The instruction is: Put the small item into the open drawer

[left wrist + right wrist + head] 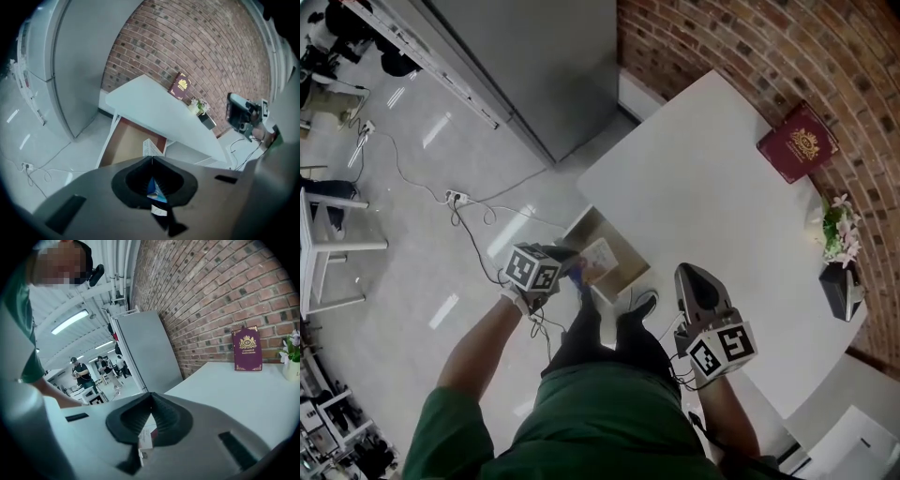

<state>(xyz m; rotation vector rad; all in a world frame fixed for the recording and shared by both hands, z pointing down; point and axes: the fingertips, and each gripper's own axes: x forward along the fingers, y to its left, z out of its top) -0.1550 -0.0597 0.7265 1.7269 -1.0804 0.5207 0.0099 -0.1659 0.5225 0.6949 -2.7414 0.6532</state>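
Small item (154,190), blue and flat, pinched between left tongs (151,159)

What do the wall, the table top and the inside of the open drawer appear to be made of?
The wall: matt red-brown brick, with pale mortar joints showing. The table top: smooth white board, probably laminate or painted, with no grain visible. The drawer inside: plain matt brown, perhaps wood board; unclear.

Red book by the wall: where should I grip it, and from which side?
The book stands upright against the brick wall, cover facing out, so its flat face gives no hold and the table blocks the bottom edge. Likely best: the top edge, coming down from above, jaws across its thickness.
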